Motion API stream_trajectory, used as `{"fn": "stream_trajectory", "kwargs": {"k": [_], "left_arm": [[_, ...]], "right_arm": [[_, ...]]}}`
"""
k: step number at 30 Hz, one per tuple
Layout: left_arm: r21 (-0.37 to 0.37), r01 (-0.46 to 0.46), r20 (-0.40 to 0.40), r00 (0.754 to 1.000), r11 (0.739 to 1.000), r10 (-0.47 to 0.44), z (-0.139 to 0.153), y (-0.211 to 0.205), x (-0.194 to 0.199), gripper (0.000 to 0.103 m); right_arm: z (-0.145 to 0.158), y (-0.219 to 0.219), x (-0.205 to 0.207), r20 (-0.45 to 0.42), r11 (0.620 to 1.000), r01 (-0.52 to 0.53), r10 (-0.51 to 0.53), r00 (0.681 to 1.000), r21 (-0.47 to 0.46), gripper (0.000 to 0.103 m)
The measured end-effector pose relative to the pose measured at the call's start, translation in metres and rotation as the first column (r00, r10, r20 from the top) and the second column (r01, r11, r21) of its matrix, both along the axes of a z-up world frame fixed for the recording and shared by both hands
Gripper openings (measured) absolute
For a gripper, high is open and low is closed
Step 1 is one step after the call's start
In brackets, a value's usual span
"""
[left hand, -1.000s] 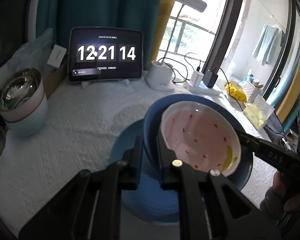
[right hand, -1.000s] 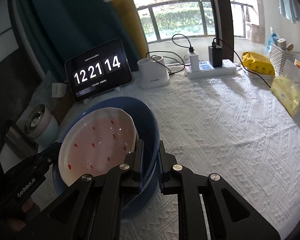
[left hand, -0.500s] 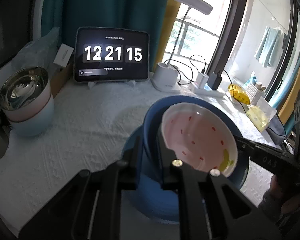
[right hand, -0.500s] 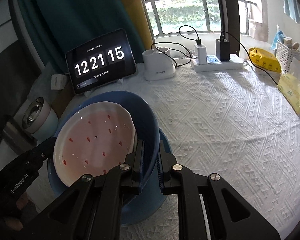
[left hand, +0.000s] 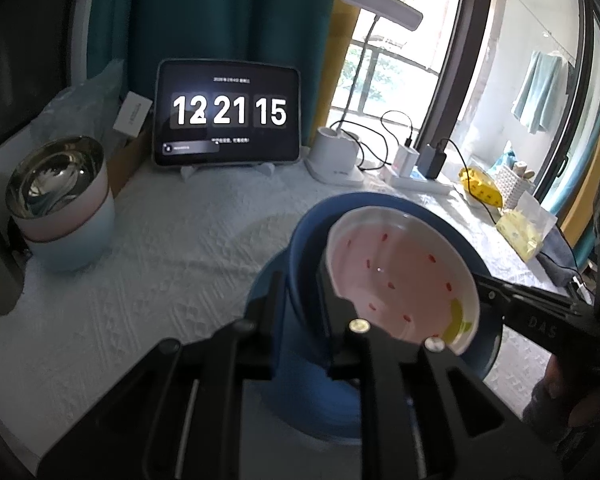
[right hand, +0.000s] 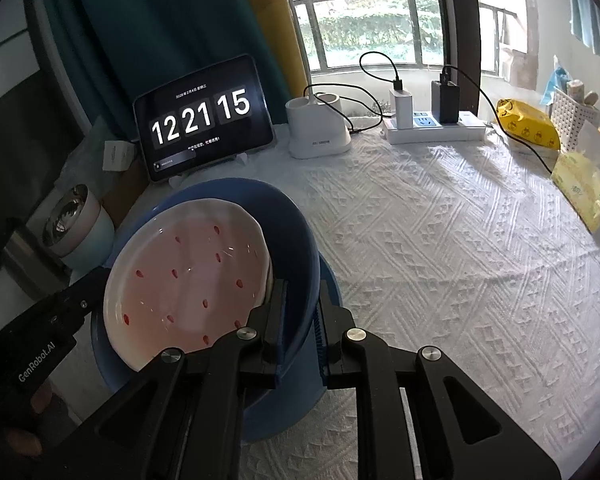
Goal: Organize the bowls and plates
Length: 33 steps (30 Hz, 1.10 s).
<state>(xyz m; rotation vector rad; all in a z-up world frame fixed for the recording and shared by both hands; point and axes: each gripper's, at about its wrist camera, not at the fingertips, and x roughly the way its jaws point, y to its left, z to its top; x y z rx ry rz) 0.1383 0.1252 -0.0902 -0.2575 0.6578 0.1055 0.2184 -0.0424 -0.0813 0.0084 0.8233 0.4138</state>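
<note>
The left gripper (left hand: 298, 300) and the right gripper (right hand: 300, 312) each clench opposite sides of the rim of the blue bowl (right hand: 296, 240), and the left one's jaws are opening. A pink plate (right hand: 188, 276) with red spots lies tilted inside it, above a blue plate (left hand: 268, 288) on the white tablecloth (right hand: 440, 240)

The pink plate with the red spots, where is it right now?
The pink plate sits inside the big blue bowl, low and left of middle in the right wrist view, in front of the clock tablet.
</note>
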Motion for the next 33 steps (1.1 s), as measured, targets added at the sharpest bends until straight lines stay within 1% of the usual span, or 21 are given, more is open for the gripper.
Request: {"fn": "stream_trajectory", "kwargs": {"k": [6, 8, 12, 14, 18, 20, 21, 22, 24, 26, 28, 32, 33], "left_arm": [[0.040, -0.007, 0.012, 1.000, 0.999, 0.007, 0.002, -0.006, -0.006, 0.016], [0.041, -0.016, 0.014, 1.000, 0.999, 0.015, 0.001, -0.007, -0.010, 0.016], [0.045, -0.019, 0.006, 1.000, 0.999, 0.019, -0.001, -0.011, -0.016, 0.016], [0.053, -0.015, 0.010, 1.000, 0.998, 0.014, 0.000, -0.015, -0.020, 0.017], [0.076, -0.005, 0.027, 1.000, 0.997, 0.003, 0.004, -0.021, -0.028, 0.019], [0.083, -0.003, 0.033, 0.999, 0.997, 0.000, 0.006, -0.025, -0.032, 0.021], [0.081, -0.001, 0.032, 0.999, 0.997, -0.002, 0.007, -0.027, -0.034, 0.028], [0.080, 0.000, 0.031, 1.000, 0.997, -0.003, 0.007, -0.028, -0.034, 0.041], [0.081, 0.002, 0.041, 0.999, 0.997, -0.006, 0.008, -0.032, -0.039, 0.051], [0.088, 0.007, 0.047, 0.999, 0.996, -0.011, 0.010, -0.036, -0.042, 0.053], [0.088, 0.009, 0.053, 0.999, 0.996, -0.014, 0.012, -0.039, -0.046, 0.062], [0.091, 0.007, 0.070, 0.997, 0.996, -0.013, 0.016, -0.044, -0.054, 0.069], [0.092, 0.007, 0.073, 0.997, 0.996, -0.014, 0.017, -0.046, -0.055, 0.072]], "right_arm": [[0.001, 0.001, -0.008, 0.032, 0.999, -0.019, 0.020, 0.999, -0.041, 0.017], [0.001, 0.000, -0.010, 0.043, 0.998, -0.014, 0.017, 0.999, -0.055, 0.023], [0.003, -0.005, -0.013, 0.047, 0.999, -0.008, 0.010, 0.999, -0.054, 0.029], [0.004, -0.007, -0.016, 0.056, 0.998, -0.006, 0.010, 0.998, -0.060, 0.036], [0.005, -0.012, -0.023, 0.061, 0.998, 0.000, 0.003, 0.998, -0.057, 0.045], [0.007, -0.014, -0.028, 0.072, 0.998, 0.003, 0.002, 0.997, -0.062, 0.050], [0.008, -0.015, -0.030, 0.078, 0.998, 0.000, 0.005, 0.997, -0.064, 0.050], [0.009, -0.016, -0.032, 0.082, 0.998, -0.001, 0.006, 0.997, -0.065, 0.051], [0.011, -0.018, -0.037, 0.092, 0.998, 0.000, 0.006, 0.996, -0.068, 0.052], [0.014, -0.021, -0.041, 0.104, 0.997, -0.001, 0.009, 0.995, -0.072, 0.052], [0.016, -0.023, -0.046, 0.119, 0.997, 0.003, 0.006, 0.993, -0.079, 0.053], [0.019, -0.028, -0.055, 0.136, 0.997, 0.006, 0.005, 0.991, -0.080, 0.055], [0.020, -0.029, -0.058, 0.142, 0.997, 0.005, 0.007, 0.990, -0.082, 0.056]]}}
